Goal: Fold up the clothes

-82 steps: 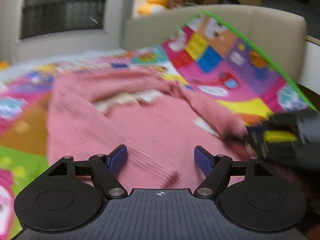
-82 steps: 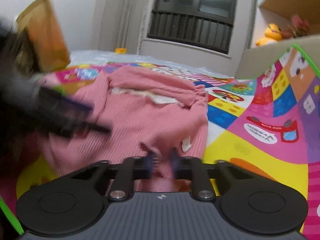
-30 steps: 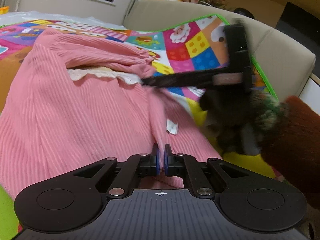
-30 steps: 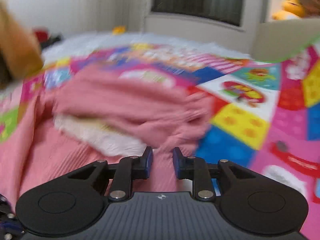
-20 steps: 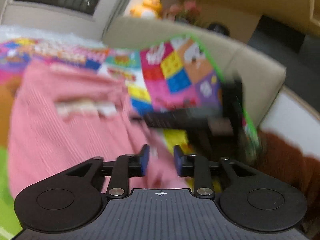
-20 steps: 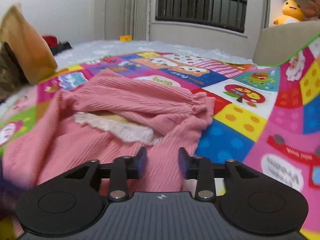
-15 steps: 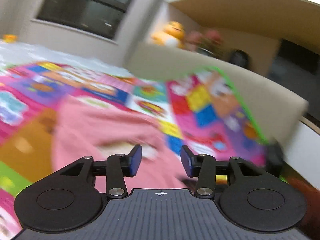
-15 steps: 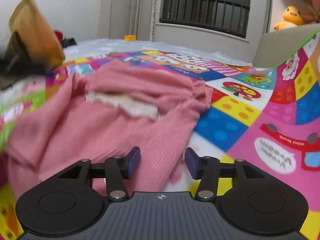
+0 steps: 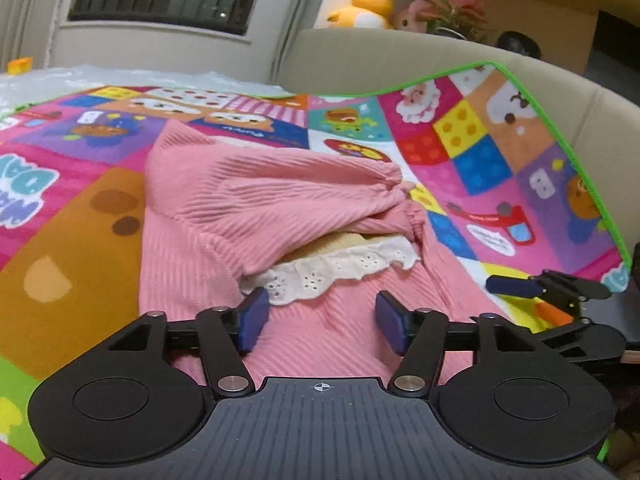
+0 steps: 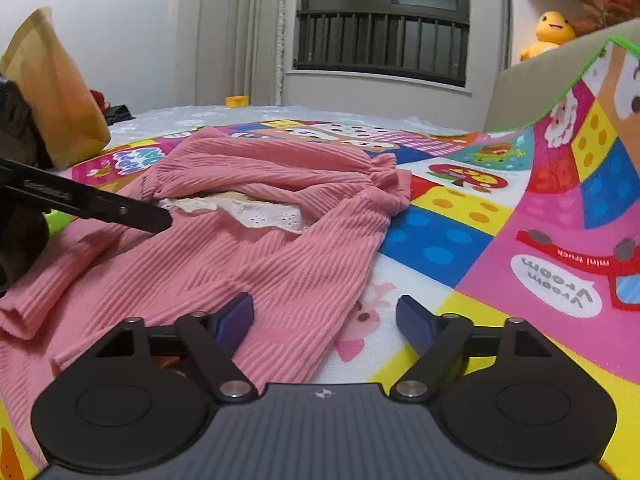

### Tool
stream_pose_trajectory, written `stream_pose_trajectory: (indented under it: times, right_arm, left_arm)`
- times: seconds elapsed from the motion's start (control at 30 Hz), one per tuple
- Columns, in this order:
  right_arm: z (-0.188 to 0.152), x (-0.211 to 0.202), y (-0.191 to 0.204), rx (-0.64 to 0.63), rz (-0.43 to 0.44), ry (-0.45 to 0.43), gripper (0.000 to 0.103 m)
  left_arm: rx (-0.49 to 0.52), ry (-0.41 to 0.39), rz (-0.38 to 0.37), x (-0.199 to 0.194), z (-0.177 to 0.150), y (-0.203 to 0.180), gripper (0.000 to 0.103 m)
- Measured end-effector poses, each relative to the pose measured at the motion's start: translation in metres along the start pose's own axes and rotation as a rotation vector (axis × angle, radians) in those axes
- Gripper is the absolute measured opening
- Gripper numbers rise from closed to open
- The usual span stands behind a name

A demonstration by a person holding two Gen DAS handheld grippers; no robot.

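Observation:
A pink ribbed garment [image 9: 248, 216] with a white lace collar [image 9: 332, 270] lies partly folded on a colourful play mat [image 9: 72, 216]; both sleeves are laid across its top. My left gripper [image 9: 320, 322] hovers open just above the garment's body below the collar, holding nothing. In the right wrist view the same pink garment [image 10: 256, 248] spreads left of centre. My right gripper [image 10: 326, 320] is open over the garment's right edge and the mat [image 10: 500, 240], empty. The left gripper's finger [image 10: 100, 204] reaches in from the left there.
A beige sofa [image 9: 440, 56] rises behind the mat, whose green-edged end curls up against it. A yellow duck plush [image 9: 366, 4] and flowers sit on a ledge. A tan paper bag [image 10: 56, 88] stands at the left. A barred window [image 10: 380, 44] is behind.
Both grippers let go of the pink garment and opened wide. They have drawn back toward the near edge, and the garment now lies still on the mat.

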State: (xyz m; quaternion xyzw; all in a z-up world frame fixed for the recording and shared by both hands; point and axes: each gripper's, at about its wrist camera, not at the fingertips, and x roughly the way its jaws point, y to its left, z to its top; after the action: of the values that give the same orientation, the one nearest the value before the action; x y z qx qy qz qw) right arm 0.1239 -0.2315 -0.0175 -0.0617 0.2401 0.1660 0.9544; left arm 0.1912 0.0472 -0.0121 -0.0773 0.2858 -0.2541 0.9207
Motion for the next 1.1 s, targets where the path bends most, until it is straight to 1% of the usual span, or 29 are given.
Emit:
stream_pose_trajectory:
  times: [0.07,0.1,0.17,0.2,0.37,0.47,0.57,0.6,0.67,0.7,0.73,0.83,0.9,0.93,1.0,1.1]
  right_arm:
    - [0.000,0.000,0.000,0.008,-0.002,0.000,0.085]
    - [0.000,0.000,0.000,0.012,-0.006,0.000,0.088]
    - [0.000,0.000,-0.001,0.029,-0.023,0.004,0.096]
    - [0.000,-0.001,-0.001,0.039,-0.026,0.006,0.103]
    - [-0.001,-0.012,0.000,0.097,-0.025,0.019,0.103]
    - [-0.007,-0.019,0.000,0.120,-0.026,0.033,0.103]
    - [-0.006,-0.019,-0.006,0.160,-0.012,0.074,0.103]
    - [-0.003,-0.018,-0.006,0.165,-0.010,0.096,0.103]
    - [0.003,-0.017,-0.005,0.146,-0.005,0.146,0.103]
    - [0.005,-0.016,-0.004,0.135,-0.003,0.171,0.103]
    - [0.008,-0.016,-0.004,0.123,0.010,0.193,0.103]
    - [0.014,-0.018,-0.008,0.092,0.062,0.247,0.103]
    - [0.017,-0.021,-0.010,0.081,0.092,0.268,0.103]
    - [0.018,-0.024,-0.011,0.080,0.103,0.271,0.103]
    - [0.026,-0.031,-0.015,0.090,0.136,0.245,0.103]
    - [0.044,-0.039,-0.020,0.103,0.167,0.176,0.103]
  left_arm:
    - [-0.011,-0.005,-0.009,0.001,-0.001,0.002,0.065]
    - [-0.014,-0.008,-0.009,-0.001,-0.002,0.002,0.065]
    - [-0.005,-0.015,-0.001,-0.002,-0.003,0.001,0.065]
    - [0.002,-0.019,0.004,-0.002,-0.004,0.000,0.066]
    - [0.031,-0.033,0.015,-0.006,-0.008,-0.004,0.075]
    - [0.037,-0.038,0.013,-0.008,-0.010,-0.003,0.078]
    - [0.020,-0.030,0.023,-0.012,-0.010,-0.003,0.079]
    - [0.021,-0.020,0.029,-0.016,-0.012,-0.007,0.080]
    - [0.027,0.002,0.038,-0.024,-0.014,-0.014,0.088]
    - [0.038,0.017,0.038,-0.030,-0.016,-0.021,0.091]
    - [0.049,0.030,0.034,-0.036,-0.018,-0.027,0.095]
    - [0.073,0.075,-0.005,-0.055,-0.022,-0.042,0.097]
    - [0.051,0.094,-0.038,-0.066,-0.018,-0.040,0.097]
    - [0.033,0.100,-0.057,-0.072,-0.015,-0.038,0.097]
    - [-0.001,0.109,-0.088,-0.082,-0.008,-0.032,0.098]
    - [-0.038,0.097,-0.074,-0.083,-0.001,-0.023,0.101]
